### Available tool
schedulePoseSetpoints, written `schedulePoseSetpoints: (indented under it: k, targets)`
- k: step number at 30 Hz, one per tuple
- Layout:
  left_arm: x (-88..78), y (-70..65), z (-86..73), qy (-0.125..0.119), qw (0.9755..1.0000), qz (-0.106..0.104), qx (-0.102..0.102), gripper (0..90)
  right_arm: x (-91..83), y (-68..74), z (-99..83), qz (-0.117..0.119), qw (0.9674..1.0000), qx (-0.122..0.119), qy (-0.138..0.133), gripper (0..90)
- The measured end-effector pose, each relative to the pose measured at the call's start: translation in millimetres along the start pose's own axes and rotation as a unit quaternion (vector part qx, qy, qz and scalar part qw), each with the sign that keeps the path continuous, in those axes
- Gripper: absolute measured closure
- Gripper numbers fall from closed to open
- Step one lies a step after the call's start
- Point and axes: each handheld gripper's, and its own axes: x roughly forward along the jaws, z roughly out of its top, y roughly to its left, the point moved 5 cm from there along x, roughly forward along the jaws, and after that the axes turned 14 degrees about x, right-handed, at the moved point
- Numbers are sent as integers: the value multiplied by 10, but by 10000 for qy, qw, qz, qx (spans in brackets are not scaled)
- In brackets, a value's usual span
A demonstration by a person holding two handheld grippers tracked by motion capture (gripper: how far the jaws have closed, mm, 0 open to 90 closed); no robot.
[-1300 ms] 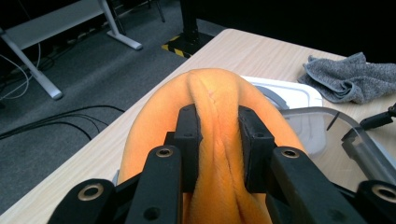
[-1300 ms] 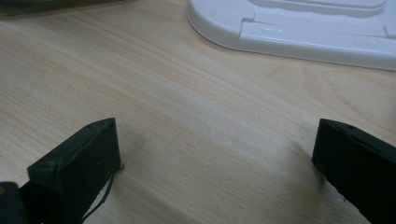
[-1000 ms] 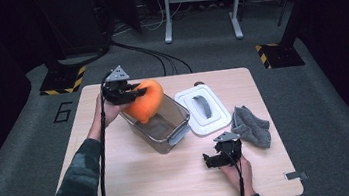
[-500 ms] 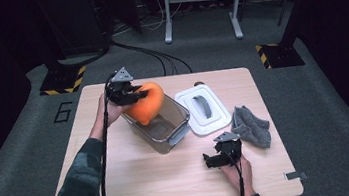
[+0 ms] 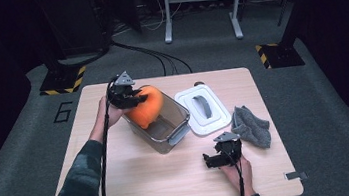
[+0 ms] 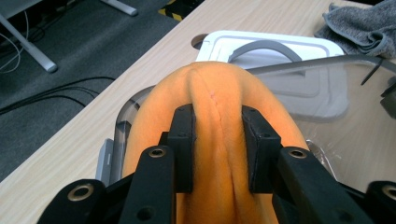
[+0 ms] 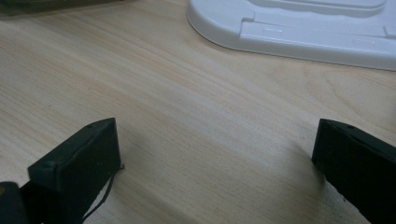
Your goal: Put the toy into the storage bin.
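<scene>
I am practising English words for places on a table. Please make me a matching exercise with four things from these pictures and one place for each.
Things:
1. orange cloth
2. white lid
3. grey towel
4. clear box

Places:
A. at the right edge of the table
B. flat on the table, between box and towel
C. pinched in the left tool
D. left of the lid, open on top

Pairs: 1-C, 2-B, 3-A, 4-D

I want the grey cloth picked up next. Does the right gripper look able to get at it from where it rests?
Probably yes. The right gripper rests open on the table, holding nothing, and the grey cloth lies close beside that hand with bare wood between. The white lid sits off to the side, not in the way.
</scene>
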Motion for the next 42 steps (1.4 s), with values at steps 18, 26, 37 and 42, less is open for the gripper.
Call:
schedulePoseSetpoints:
  k: [18, 26, 37, 42]
  targets:
    - [277, -81, -116, 1036, 9940, -107, -324, 570, -1, 1, -1, -1, 10000, 6, 2, 4]
    - [267, -73, -125, 962, 9925, -11, -751, 387, -1, -4, 1, 0, 10000, -18, -7, 5]
    - [-49, -138, -136, 474, 9935, 19, -1031, 194, 0, -4, 2, 0, 10000, -17, -7, 5]
    - [-248, -171, -149, 235, 9935, 96, -1106, 155, -1, -4, 2, 0, 10000, -19, -6, 5]
